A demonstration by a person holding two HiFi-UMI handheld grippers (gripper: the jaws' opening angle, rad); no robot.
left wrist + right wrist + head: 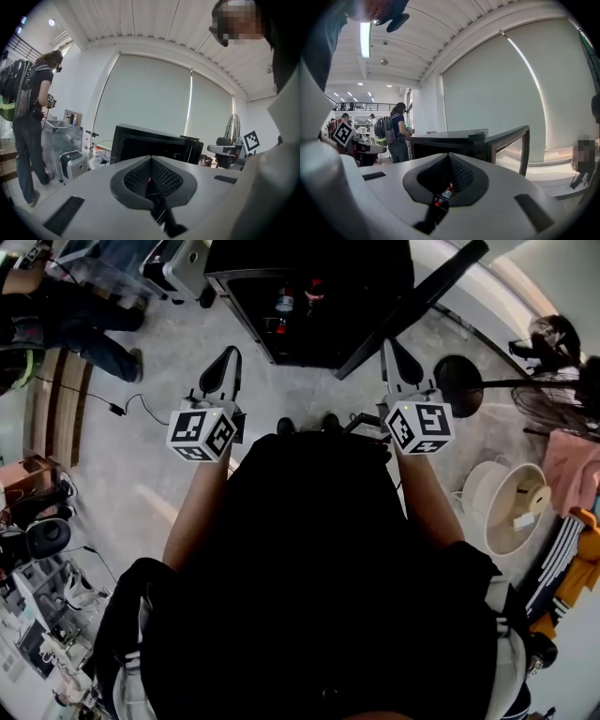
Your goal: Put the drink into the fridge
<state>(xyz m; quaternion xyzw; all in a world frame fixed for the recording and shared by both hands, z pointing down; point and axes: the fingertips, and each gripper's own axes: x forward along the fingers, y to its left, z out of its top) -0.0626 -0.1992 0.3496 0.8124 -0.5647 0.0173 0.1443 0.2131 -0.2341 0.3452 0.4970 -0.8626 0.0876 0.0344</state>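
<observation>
1. Head view: the drinks (284, 304) sit inside the fridge (239, 306) at 12 o'clock. I judge my right claw (394, 357) could clip the open door (412, 307) at 1 o'clock.
2. Left gripper view: left claw (151, 160) clenched, empty.
3. Right gripper view: right claw clenched, empty.

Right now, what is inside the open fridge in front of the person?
From the head view, the fridge holds a blue-labelled bottle, a red-capped bottle and a red item below them. The rest of its interior is too dark to make out.

Black shirt (319, 549); grey claws (225, 367) with black-and-white marker cubes (202, 434).
</observation>
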